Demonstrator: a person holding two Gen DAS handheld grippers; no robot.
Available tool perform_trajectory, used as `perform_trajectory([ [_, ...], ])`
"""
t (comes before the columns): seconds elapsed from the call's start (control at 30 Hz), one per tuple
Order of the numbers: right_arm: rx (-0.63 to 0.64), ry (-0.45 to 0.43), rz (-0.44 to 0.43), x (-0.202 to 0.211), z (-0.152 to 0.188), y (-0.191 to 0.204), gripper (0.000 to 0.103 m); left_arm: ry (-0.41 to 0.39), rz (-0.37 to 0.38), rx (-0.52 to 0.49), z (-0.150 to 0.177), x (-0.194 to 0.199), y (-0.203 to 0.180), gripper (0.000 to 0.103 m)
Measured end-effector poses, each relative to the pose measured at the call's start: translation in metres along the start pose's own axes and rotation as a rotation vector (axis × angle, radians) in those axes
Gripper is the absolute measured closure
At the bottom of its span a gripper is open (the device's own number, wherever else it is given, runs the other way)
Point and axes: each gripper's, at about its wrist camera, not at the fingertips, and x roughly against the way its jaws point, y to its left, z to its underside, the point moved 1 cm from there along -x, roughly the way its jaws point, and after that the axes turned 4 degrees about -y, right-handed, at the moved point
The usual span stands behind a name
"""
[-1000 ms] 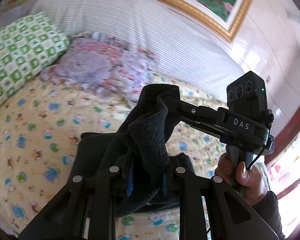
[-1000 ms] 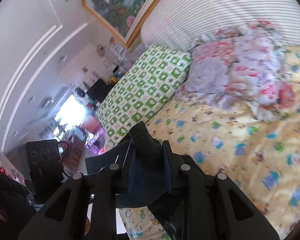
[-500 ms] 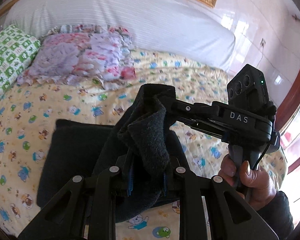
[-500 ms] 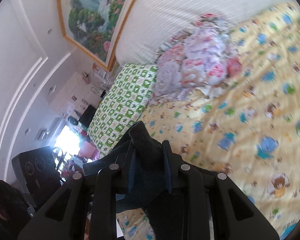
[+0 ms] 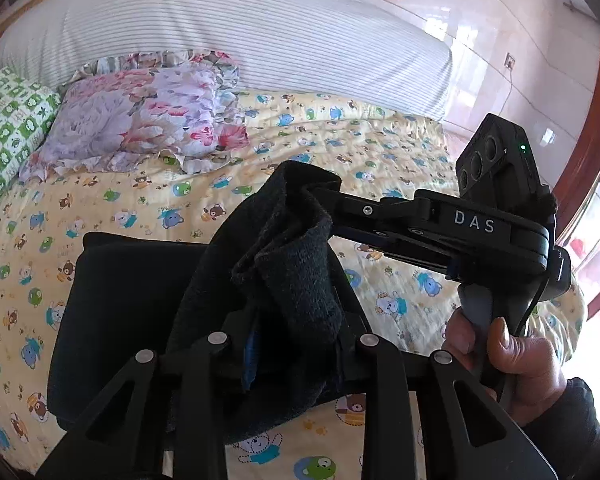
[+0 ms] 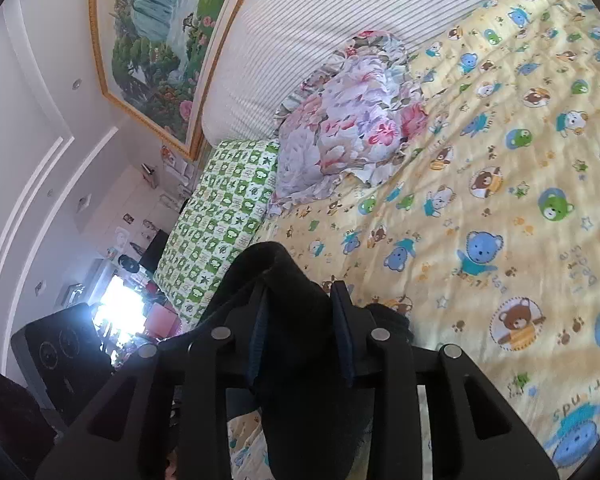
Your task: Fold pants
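The dark grey pants [image 5: 132, 304] lie partly flat on the yellow cartoon-print bedspread [image 5: 340, 148], with one end lifted. My left gripper [image 5: 296, 320] is shut on a bunched fold of the pants [image 5: 296, 280] held above the bed. My right gripper [image 5: 320, 196] reaches in from the right in the left wrist view and is shut on the same raised fabric. In the right wrist view my right gripper [image 6: 300, 312] holds the dark pants cloth [image 6: 284, 280] between its fingers.
A floral pillow [image 5: 140, 120] and a green checked pillow [image 5: 8, 120] lie at the head of the bed by the striped headboard [image 5: 220, 32]. A framed painting [image 6: 156, 48] hangs above. The bed edge is at the right, near a wooden door frame [image 5: 580, 152].
Both grippers have swung with the held pants end toward the right and over the bed. More of the flat pants shows on the bedspread. Both grips stay closed.
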Motion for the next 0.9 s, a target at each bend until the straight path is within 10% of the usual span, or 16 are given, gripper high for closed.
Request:
perform_trajectory([
  [0.9,-0.058,-0.070,0.344,0.044,0.031,0.012,0.029,-0.016,0.178,0.053,0.006,0.056,0.022,0.030],
])
